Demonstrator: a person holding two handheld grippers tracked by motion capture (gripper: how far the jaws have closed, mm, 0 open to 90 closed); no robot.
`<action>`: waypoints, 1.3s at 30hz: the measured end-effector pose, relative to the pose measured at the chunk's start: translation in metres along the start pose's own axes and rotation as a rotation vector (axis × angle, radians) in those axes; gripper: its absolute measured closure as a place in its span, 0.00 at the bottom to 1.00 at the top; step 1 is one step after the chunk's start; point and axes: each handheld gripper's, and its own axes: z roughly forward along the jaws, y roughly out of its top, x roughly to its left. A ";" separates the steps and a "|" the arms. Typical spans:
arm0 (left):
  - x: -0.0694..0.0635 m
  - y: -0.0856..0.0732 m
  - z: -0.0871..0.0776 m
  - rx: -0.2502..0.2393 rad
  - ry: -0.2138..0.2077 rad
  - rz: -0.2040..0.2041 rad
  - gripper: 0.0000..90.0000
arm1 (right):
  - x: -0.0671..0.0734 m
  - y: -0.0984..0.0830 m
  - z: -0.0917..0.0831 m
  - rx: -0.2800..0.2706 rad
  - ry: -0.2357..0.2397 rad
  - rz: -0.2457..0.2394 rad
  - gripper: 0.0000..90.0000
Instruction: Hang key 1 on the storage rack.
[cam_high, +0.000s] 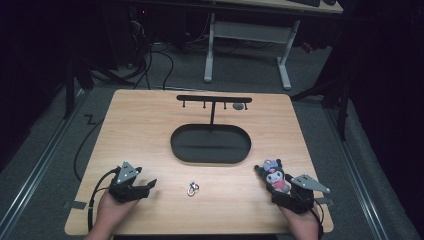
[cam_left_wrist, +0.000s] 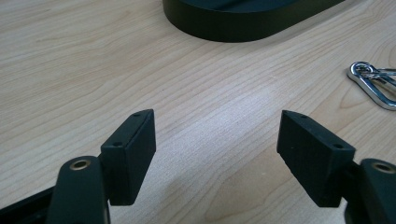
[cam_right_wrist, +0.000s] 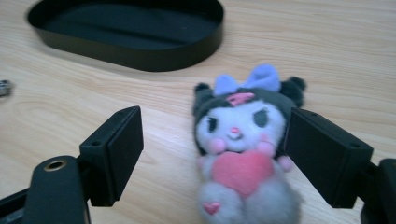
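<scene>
lying between open right gripper, plush toy

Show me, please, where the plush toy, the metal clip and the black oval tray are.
plush toy (cam_right_wrist: 243, 154), right gripper view, pink heart.
metal clip (cam_high: 193, 188), high view, its middle.
black oval tray (cam_high: 175, 145), high view, left rim.

Bare wood lies open between the left claw and the keyring, nothing on the surface there; the black oval tray blocks the middle, its hook stand rising behind; the plush toy sits between the right claw's spread jaws, hard against one, leaving a gap on the other side.
</scene>
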 end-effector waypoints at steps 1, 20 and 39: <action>0.000 0.000 0.000 0.001 -0.001 0.004 0.32 | 0.000 0.001 -0.001 0.003 0.011 0.003 0.21; -0.005 0.003 0.003 -0.008 -0.035 0.035 0.32 | 0.000 0.025 -0.009 0.218 0.016 -0.056 0.17; -0.008 0.004 0.003 -0.010 -0.044 0.049 0.32 | -0.001 0.038 -0.003 0.483 0.026 -0.128 0.17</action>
